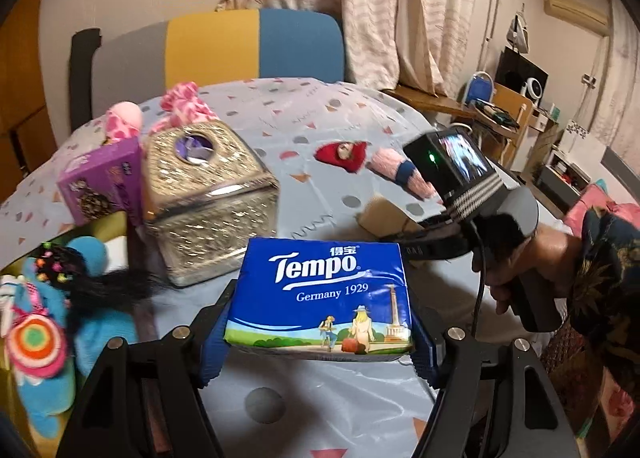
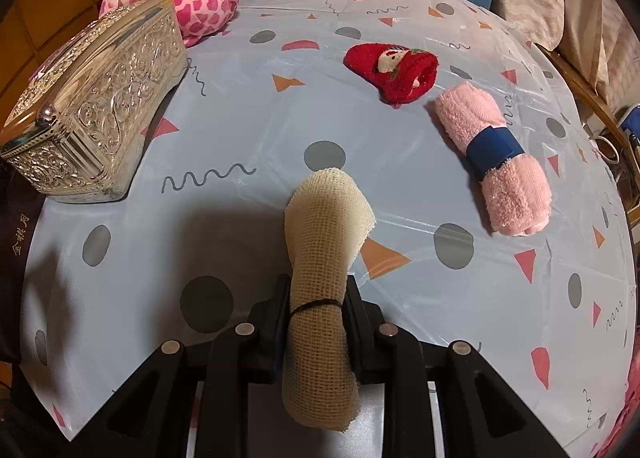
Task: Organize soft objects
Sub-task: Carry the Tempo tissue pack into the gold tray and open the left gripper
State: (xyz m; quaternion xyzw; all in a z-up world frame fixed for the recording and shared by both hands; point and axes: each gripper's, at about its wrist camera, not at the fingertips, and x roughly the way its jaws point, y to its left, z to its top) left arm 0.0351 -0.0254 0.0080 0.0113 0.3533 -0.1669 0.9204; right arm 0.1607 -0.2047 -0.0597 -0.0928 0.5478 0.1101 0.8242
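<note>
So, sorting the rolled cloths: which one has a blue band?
The pink towel roll, lying right of the red cloth; the beige roll in the right gripper has a thin black tie.

L tool [image 1: 318,332] clamps blue Tempo tissue pack [image 1: 322,294] above the surface [image 1: 320,414]. Silver tissue box [image 1: 208,197] and purple box [image 1: 102,183] toward left edge; R tool [image 1: 404,217] near right edge w/ beige roll.

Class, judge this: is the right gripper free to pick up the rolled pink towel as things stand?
Probably not yet: the right gripper is shut on the beige gauze roll. The path to the pink towel looks clear.
</note>
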